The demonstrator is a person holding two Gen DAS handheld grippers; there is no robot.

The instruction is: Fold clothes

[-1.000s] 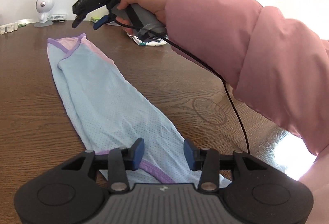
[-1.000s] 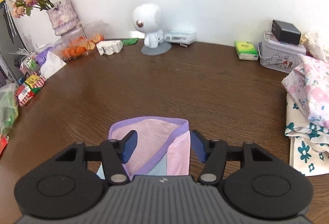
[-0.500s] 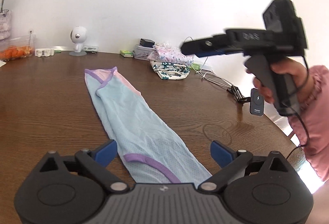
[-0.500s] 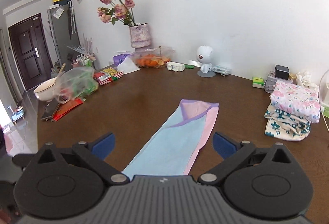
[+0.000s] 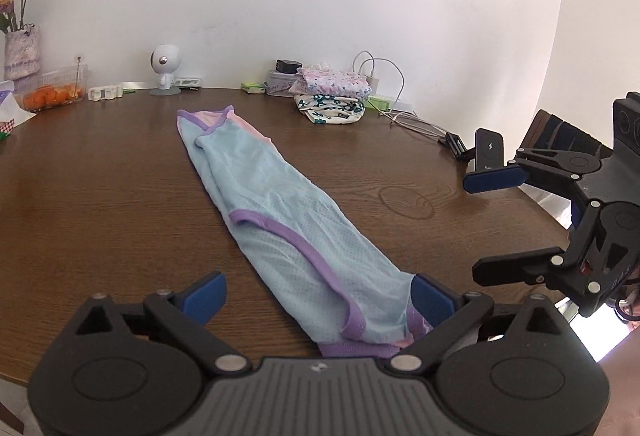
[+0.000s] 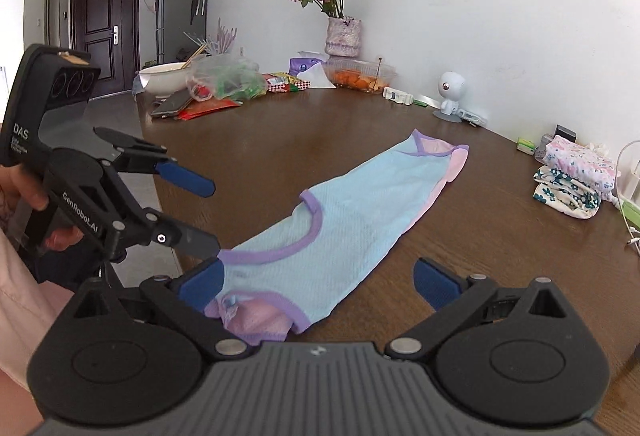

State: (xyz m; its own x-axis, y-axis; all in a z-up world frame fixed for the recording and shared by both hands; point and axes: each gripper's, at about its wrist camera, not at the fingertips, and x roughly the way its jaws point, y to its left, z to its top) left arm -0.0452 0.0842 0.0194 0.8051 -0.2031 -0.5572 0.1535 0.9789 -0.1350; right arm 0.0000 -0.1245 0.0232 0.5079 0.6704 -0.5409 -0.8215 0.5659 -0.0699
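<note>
Both grippers are now standing back from the table's near edge, jaws spread wide and empty; a second ago the left gripper [image 5: 318,290] was narrowed over the hem and the right gripper [image 6: 318,278] was out at the far end. The light-blue mesh garment with purple trim [image 5: 276,204] is lying as a long narrow strip across frame centre on the brown wooden table [image 5: 100,196]. Lengthwise fold looks finished. Near hem is sitting between the left jaws, untouched; likely next grasp point.

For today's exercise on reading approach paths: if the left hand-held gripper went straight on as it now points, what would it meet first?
Probably the blue garment: its near hem already lies between the open left hand-held gripper fingers, though the height above it is unclear.
</note>
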